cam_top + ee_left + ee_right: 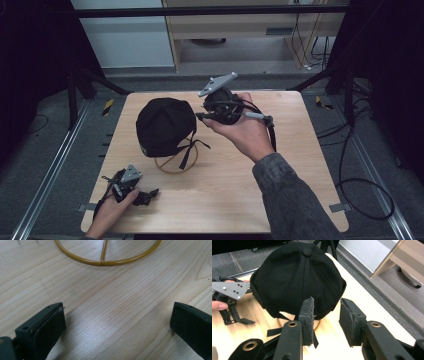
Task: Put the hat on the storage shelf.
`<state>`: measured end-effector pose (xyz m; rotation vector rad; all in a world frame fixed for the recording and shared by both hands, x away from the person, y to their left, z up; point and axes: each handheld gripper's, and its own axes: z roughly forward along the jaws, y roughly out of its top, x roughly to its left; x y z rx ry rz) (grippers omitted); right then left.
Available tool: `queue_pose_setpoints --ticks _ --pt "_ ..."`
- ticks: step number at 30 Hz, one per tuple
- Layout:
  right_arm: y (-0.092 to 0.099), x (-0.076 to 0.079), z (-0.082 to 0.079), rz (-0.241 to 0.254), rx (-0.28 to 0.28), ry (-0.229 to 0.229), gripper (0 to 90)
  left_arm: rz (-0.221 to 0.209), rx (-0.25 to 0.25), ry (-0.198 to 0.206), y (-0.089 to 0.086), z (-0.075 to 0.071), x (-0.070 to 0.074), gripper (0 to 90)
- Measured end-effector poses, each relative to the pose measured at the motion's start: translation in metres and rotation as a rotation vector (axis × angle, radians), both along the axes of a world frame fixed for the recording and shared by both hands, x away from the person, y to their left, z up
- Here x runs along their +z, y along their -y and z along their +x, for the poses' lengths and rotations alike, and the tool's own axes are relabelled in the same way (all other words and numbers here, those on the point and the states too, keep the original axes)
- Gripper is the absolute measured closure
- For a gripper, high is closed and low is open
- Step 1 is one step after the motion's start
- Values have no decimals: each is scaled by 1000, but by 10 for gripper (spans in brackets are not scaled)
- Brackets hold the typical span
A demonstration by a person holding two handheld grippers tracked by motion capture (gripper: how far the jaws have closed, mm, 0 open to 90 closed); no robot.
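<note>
A black cap [165, 125] sits on a yellow wire ring stand [176, 169] at the middle left of the wooden table [225, 195], its strap [192, 146] hanging on the right side. My right gripper [200, 117] is held just right of the cap, above the table, pointing at it. In the right gripper view its jaws [325, 301] stand open with a narrow gap and nothing pressed between the pads; the cap [297, 277] lies right behind them. My left gripper [148, 195] rests at the front left, and its jaws [117, 312] are wide open over bare wood below the ring [107, 263].
The table's near edge runs just below the left hand. Metal rails [55, 165] flank the table on the floor, and cables [360, 190] lie at the right. A wooden cabinet [240, 25] stands beyond the far edge.
</note>
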<state>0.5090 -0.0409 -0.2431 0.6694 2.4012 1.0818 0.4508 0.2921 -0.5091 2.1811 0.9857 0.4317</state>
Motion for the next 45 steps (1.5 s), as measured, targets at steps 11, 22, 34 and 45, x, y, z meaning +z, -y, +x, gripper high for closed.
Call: queue_pose_setpoints --ticks 11,22,34,45 --pt "18 -4 -14 4 -26 12 494 -1 0 -1 0 0 0 0" --pt "42 -5 -25 23 -103 30 267 -1 0 -1 0 0 0 0" --pt "73 -8 -31 34 -198 39 100 -3 1 1 0 0 0 0" --pt "102 -21 -35 36 -232 34 58 -2 1 2 0 0 0 0"
